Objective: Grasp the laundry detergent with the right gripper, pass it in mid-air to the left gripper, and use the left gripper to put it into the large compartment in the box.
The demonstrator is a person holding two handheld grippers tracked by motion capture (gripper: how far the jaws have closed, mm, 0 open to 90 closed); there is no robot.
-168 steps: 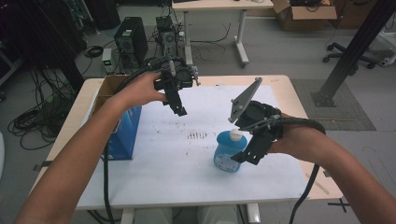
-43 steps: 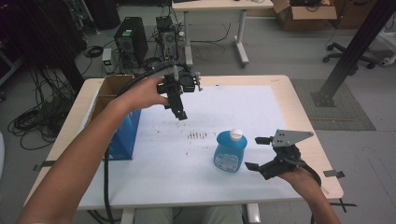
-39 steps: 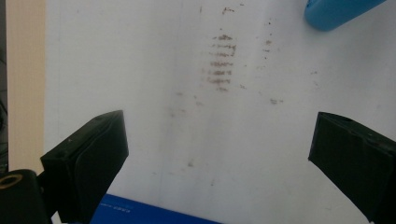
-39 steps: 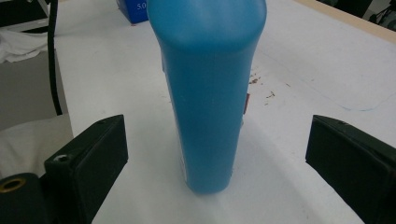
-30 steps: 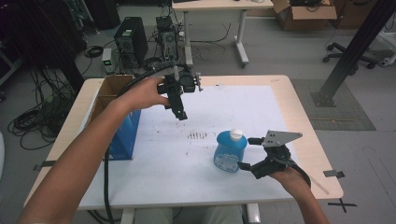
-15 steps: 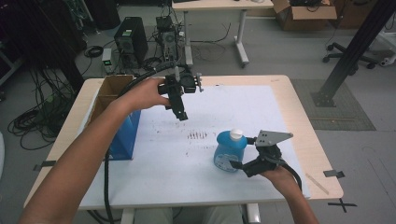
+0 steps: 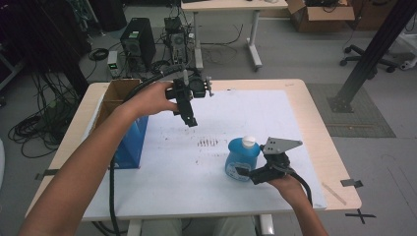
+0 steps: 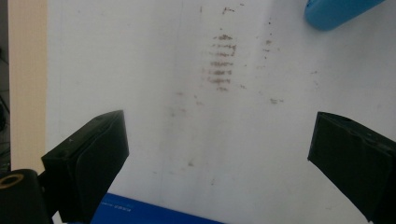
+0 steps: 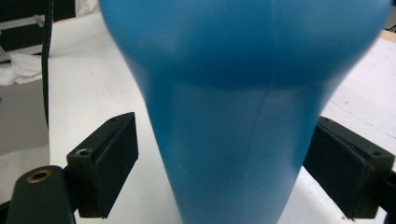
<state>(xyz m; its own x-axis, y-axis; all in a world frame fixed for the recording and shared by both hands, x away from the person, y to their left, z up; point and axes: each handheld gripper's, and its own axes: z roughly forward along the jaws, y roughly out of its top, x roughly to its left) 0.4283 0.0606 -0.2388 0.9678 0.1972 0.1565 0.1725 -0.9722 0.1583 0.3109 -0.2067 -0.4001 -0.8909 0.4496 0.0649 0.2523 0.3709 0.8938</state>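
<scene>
Both right tongs (image 9: 219, 163) jaws flank the blue bottle (image 9: 233, 116), closing with a left-side gap unseen from above; left tongs (image 8: 219, 154) wide.

In the right gripper view the blue bottle (image 9: 238, 116) fills the middle, blurred and cut off at the top and bottom edges, so its cap is out of frame. Whether the right pad touches its side cannot be told; a narrow gap shows at the left pad. In the left gripper view only a corner of the bottle (image 8: 336, 11) and a strip of the blue box (image 8: 154, 213) show.
</scene>
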